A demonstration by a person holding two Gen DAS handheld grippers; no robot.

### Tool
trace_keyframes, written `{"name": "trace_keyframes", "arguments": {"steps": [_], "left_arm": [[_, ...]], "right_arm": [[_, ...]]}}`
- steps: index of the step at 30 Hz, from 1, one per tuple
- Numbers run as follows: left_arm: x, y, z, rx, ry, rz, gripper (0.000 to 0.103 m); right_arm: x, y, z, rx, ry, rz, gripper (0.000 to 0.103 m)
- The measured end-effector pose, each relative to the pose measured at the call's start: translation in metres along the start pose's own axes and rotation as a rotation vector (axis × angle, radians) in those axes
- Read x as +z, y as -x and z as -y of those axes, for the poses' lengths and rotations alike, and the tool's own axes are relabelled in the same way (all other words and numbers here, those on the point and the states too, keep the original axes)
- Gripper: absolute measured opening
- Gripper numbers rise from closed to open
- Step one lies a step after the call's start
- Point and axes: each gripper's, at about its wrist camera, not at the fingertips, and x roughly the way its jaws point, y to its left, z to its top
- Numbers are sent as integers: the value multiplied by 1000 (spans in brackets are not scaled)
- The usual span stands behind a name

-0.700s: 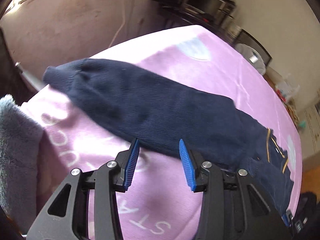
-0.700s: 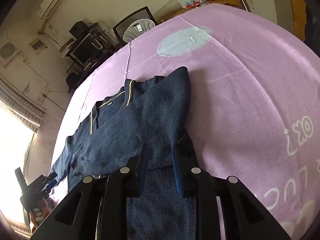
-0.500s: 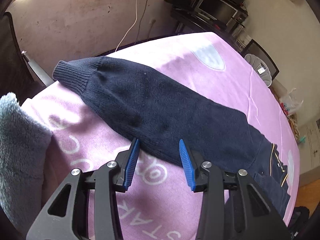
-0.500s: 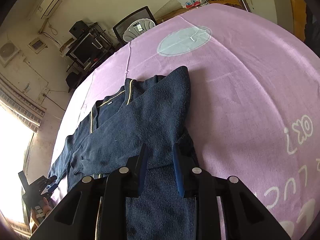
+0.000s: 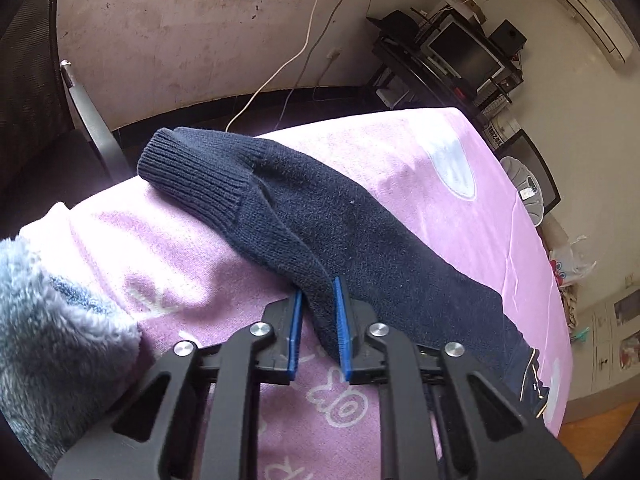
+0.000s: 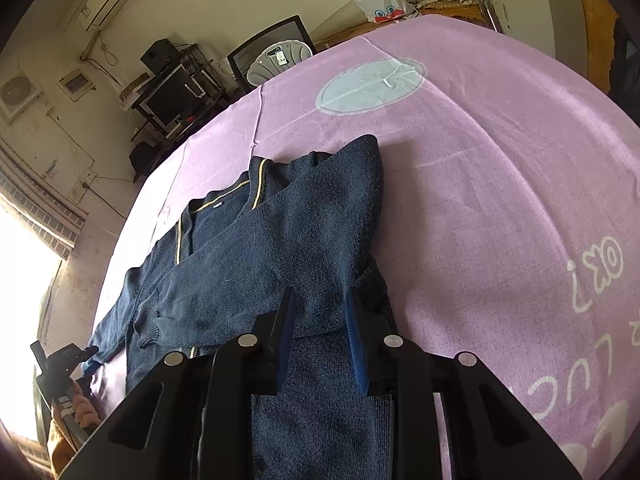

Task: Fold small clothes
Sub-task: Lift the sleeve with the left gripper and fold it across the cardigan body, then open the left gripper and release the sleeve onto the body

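Note:
A navy knit sweater (image 6: 280,240) with yellow neck trim lies on the pink blanket (image 6: 500,200). One sleeve is folded across its body. My right gripper (image 6: 320,320) hovers low over that folded sleeve, its jaws partly apart and the cloth lying flat under them. The other sleeve (image 5: 320,216) stretches toward the bed's corner, its ribbed cuff (image 5: 192,172) at the edge. My left gripper (image 5: 318,304) is shut on the lower edge of this sleeve, behind the cuff. In the right wrist view the left gripper (image 6: 66,360) shows small at the bottom left.
A grey fluffy blanket (image 5: 52,340) lies at the left of the left wrist view. A black chair (image 5: 36,80) stands past the bed corner. A shelf with a monitor (image 6: 176,96), a fan (image 6: 280,60) and a plastic bag (image 6: 376,0) sit beyond the bed.
My left gripper has moved in on the outstretched sleeve near the cuff and shut on its edge; it was open before. The right gripper has barely moved.

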Motion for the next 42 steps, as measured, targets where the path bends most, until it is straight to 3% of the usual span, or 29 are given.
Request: {"name": "trace_keyframes", "arguments": {"steps": [4,9,18,28,37,39,42], "left_arm": [[-3,6,12,29,-55,37,10],[-16,26,43,83,-212,127,9],[-57,46,115,61,-472,177,9],[-144,54,221,34,-789,199,9],[-243,41,282,-26,-1022,139,9],[-264,26,289,-18,-1072,88,11],[-287,12,289,-8,-1133,41,35]], "right_arm": [[-1,-1,-2,-12,17,3,25],[0,-1,0,-1,1,0,25],[1,-1,2,13,-15,-9,26],[8,6,19,39,-103,-1,29],[12,12,29,60,-146,10,29],[13,13,31,61,-152,15,29],[14,14,33,58,-162,17,29]]}}
